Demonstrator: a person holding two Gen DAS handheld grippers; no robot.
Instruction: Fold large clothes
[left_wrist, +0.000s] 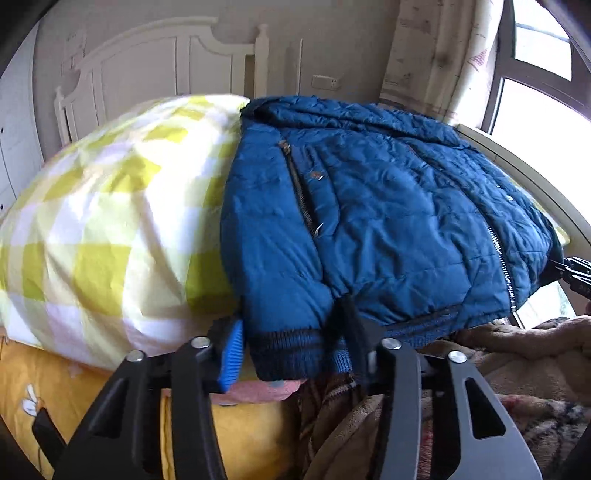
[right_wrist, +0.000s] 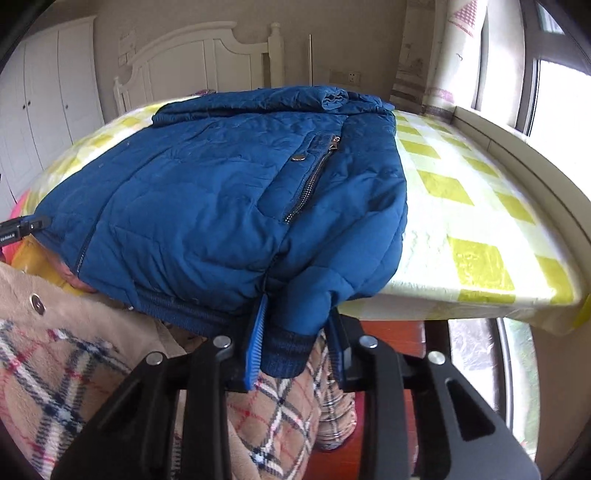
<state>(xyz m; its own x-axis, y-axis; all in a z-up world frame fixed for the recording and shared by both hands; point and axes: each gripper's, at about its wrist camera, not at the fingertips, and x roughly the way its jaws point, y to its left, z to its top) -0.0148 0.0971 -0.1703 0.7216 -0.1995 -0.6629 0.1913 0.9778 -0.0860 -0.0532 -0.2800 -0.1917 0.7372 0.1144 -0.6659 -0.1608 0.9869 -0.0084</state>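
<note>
Two grippers bracket the jacket's near hem. The left gripper (left_wrist: 295, 350) stands with its jaws spread around the knit cuff (no pinch evident), and the right gripper (right_wrist: 295, 350) likewise straddles the other cuff. From both, the blue quilted jacket (left_wrist: 369, 221) stretches straight ahead, long axis running away toward the headboard (left_wrist: 166, 66), lying puffy, zipped and sleeves tucked inward on the checked bedspread (right_wrist: 461, 206).
</note>
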